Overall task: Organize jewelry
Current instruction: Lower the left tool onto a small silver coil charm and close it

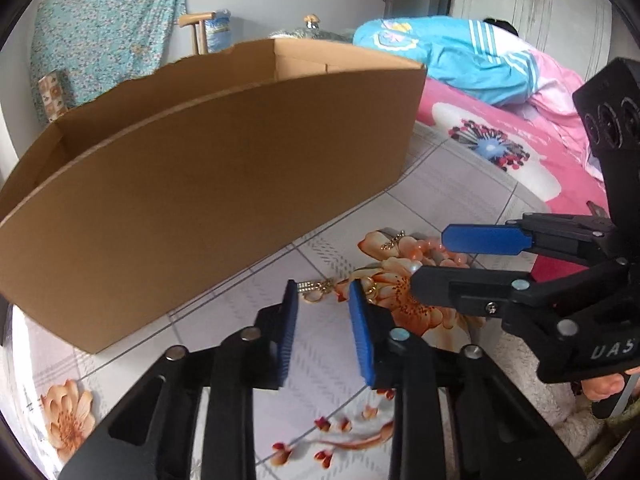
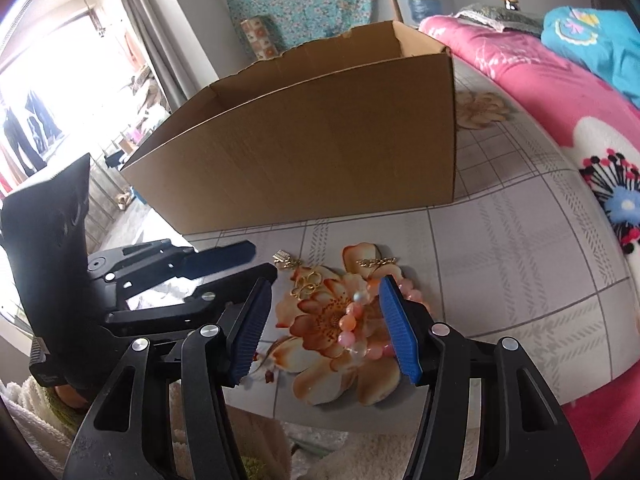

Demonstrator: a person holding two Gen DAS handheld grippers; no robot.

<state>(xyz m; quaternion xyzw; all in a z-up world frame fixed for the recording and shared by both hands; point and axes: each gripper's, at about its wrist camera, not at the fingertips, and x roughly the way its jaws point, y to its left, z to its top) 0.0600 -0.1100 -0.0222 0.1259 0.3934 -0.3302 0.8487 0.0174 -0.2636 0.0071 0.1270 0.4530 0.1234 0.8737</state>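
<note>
Left gripper: my left gripper (image 1: pixel 324 292) hangs low over the counter (image 2: pixel 500 248) with its pads apart and nothing between them; a small gold piece (image 1: pixel 316 289) lies just ahead of the tips, so I judge that is its target.
Right gripper: my right gripper (image 2: pixel 326 284) is spread wide around the pink bead bracelet (image 2: pixel 354 322), one pad on either side; I cannot tell whether a pad touches the beads.
Jewelry: all of it sits on the flowered cloth in front of the box: the bracelet, a gold ring cluster (image 2: pixel 306 282), a gold chain (image 2: pixel 378 261) and the small gold piece nearest the box.
Box: the open cardboard box (image 2: pixel 320 148) stands just behind the jewelry, probably where it goes; I cannot see inside.
Edges: the counter's near edge is close under the right gripper, and a pink bed (image 2: pixel 560 92) lies to the right.
Room: the two grippers are near each other, so I would lift one at a time; the box wall is tall enough to need clearing from above.
</note>
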